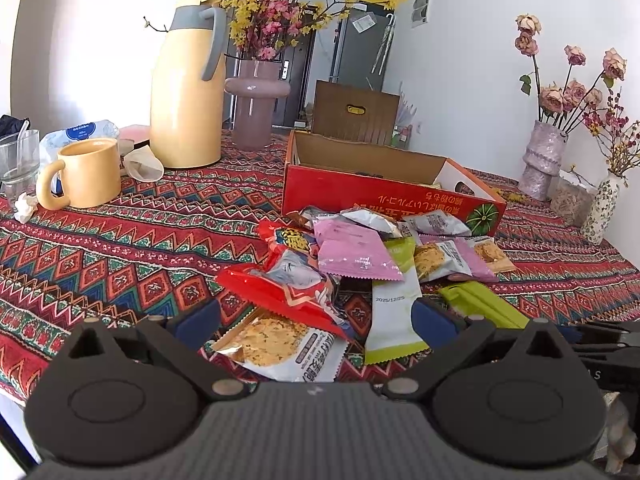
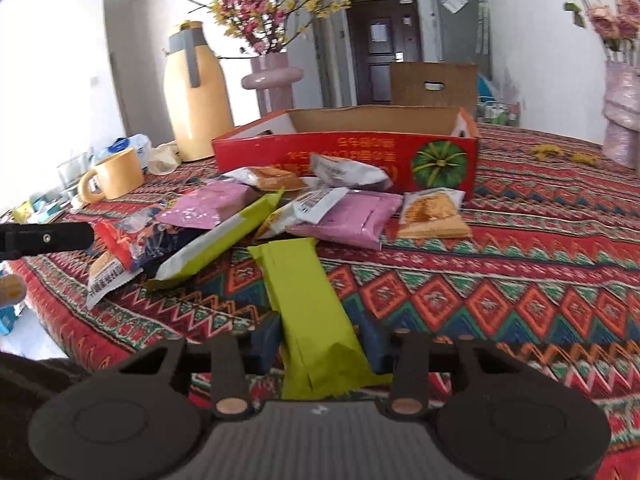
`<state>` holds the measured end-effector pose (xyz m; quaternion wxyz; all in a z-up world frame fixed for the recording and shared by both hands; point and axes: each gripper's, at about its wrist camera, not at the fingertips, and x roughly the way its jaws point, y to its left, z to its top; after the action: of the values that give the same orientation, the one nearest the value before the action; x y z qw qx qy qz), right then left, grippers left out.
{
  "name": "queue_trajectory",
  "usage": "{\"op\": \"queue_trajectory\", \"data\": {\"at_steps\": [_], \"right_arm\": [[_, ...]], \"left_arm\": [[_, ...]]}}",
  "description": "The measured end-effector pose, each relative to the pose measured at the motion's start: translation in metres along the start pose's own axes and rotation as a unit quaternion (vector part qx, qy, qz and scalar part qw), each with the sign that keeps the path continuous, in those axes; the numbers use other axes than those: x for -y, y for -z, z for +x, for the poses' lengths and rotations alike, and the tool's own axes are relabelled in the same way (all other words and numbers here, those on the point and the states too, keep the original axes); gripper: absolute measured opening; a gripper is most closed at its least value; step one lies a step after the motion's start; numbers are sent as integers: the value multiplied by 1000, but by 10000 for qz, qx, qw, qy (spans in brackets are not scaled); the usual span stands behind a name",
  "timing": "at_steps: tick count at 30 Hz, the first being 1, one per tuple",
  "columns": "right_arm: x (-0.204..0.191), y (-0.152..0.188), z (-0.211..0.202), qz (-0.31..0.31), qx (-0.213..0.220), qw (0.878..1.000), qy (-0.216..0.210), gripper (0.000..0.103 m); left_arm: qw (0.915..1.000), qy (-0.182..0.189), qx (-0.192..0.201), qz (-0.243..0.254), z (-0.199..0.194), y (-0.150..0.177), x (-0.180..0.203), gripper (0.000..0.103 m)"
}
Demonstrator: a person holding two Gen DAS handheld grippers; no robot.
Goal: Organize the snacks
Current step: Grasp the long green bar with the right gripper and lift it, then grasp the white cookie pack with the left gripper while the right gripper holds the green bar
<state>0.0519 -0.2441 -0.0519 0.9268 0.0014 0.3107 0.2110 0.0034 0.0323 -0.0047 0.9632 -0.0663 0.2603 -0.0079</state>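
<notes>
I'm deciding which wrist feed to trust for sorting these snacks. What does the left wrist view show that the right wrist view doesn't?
Only the left wrist view shows the speckled vase and the tall textured vase of dried roses whole, plus the left gripper open over the nearest packets.

Only the right wrist view shows the right gripper closed on a green packet.

Both show the red box, the yellow mug, the thermos and the pink packets.
</notes>
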Motion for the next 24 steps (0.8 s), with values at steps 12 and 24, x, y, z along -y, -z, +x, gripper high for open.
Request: {"op": "queue_trajectory", "data": {"at_steps": [12,24], "right_arm": [[-17,4,-4,181,31,9987,470,43],[-38,3,19,-102,63,9977,661,82]], "left_arm": [[9999,-48,-82,-34,5,2,-2,103],[9999,-89,-140,-46,7,5,-6,103]]}}
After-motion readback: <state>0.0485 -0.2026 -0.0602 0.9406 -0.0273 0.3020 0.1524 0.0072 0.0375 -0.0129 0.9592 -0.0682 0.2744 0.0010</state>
